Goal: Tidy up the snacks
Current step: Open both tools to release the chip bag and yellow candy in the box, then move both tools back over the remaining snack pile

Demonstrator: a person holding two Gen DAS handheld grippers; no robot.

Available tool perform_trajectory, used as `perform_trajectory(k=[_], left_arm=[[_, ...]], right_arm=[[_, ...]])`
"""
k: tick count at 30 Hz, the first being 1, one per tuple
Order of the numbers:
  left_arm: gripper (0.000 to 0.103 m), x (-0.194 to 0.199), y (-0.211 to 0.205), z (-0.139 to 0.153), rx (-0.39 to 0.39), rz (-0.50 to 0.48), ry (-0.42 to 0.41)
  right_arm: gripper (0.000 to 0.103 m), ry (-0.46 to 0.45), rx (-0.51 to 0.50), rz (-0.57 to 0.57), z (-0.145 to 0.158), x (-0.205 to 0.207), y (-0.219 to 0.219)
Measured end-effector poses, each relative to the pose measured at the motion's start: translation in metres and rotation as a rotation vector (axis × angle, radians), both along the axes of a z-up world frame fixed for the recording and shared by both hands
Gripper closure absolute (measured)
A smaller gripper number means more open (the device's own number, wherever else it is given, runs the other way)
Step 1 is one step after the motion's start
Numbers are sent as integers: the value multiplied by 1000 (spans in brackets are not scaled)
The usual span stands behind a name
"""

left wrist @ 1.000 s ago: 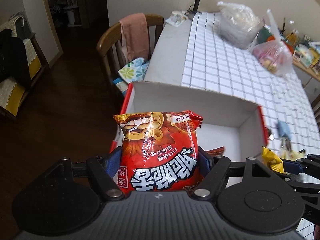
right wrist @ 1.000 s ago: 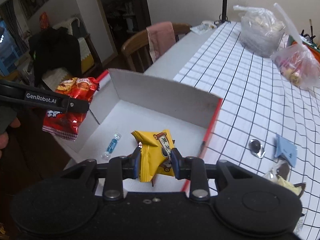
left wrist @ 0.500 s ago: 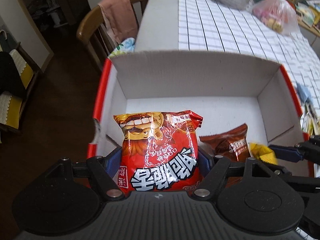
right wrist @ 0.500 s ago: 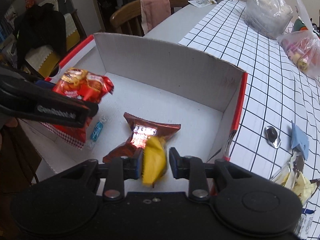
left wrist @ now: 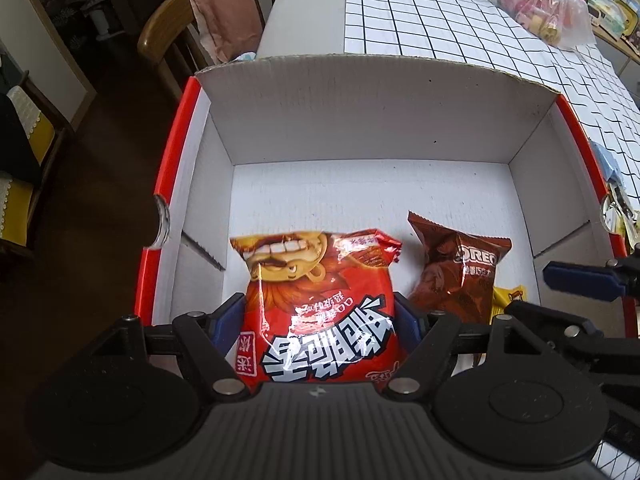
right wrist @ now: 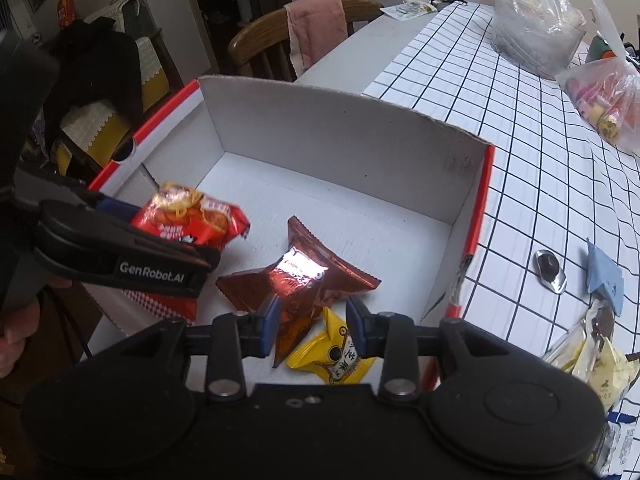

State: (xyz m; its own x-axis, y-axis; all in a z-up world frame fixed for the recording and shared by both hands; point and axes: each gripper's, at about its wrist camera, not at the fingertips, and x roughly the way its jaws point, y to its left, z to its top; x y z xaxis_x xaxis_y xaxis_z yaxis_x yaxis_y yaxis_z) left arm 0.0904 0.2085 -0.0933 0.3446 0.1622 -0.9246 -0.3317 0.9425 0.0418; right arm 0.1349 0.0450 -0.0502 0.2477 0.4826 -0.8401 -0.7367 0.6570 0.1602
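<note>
Left gripper (left wrist: pixel 320 316) clamped on red snack bag (left wrist: pixel 316 312) over cardboard box (left wrist: pixel 372 128); right gripper (right wrist: pixel 310 322) apart above yellow packet (right wrist: pixel 332 354) beside Oreo pack (right wrist: pixel 298 280).

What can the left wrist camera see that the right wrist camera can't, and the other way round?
Only the left wrist view shows the OREO lettering on the brown packet and the big white characters on the red snack bag.

Only the right wrist view shows loose wrappers and a blue sachet on the checked tablecloth, plus the printed face of the yellow packet lying beneath the right gripper, whose jaws stand open.

Both show the white cardboard box, the chair with the pink towel, and the left gripper clamping the red bag.
</note>
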Motion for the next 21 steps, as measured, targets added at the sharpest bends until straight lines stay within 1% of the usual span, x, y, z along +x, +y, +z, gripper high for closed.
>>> perform_trajectory(k=[6,13,16,19,21], left_arm=[[28,-13,-6,14,-19,16,-53],[28,-28,-20,38,-29,16,-127],[28,-34,-31,49,-21,5,-164],[28,-37,-42,61,-21,-6,-196],[28,-40,-51,67,-29,-15,-217]], right_arm=[[61,-1,53,-12,15,1,-18],[46,-22,144,-20,41,-3,-45],[44,-29,171,-27,49,-4,-57],[37,-42,197,-34,57,-5,-72],[35,-54,210,-38,62,-8,-83]])
